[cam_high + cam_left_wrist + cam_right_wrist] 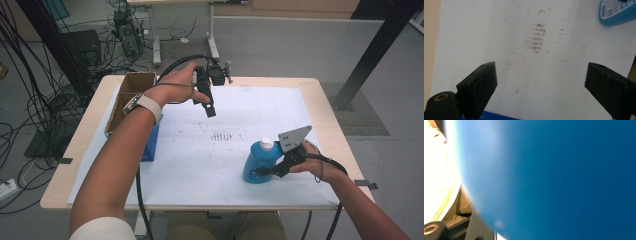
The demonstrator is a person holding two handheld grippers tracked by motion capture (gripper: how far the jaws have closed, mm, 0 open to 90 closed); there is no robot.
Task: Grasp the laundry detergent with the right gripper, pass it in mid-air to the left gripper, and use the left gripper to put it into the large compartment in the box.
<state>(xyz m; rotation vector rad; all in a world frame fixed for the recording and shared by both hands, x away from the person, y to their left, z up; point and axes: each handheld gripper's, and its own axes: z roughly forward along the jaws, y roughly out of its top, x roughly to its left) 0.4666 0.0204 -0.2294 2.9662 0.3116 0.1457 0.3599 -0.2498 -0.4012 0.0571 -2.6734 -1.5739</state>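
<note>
Blue bottle on our desk

We see 1 blue bottle (259,162) with a white cap, upright, at the white sheet's near-right part.

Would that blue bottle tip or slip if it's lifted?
The blue bottle looks like smooth, rounded plastic, so it may be slippery. Its base is broad, so it probably stands steadily. The right hand-held gripper clamps it low, so it might lean when raised.

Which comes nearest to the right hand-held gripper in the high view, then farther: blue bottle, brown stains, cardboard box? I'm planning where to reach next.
1. Blue bottle: held in the right hand-held gripper, front right.
2. Brown stains: mid-table, to its left.
3. Cardboard box: far left edge.
</note>
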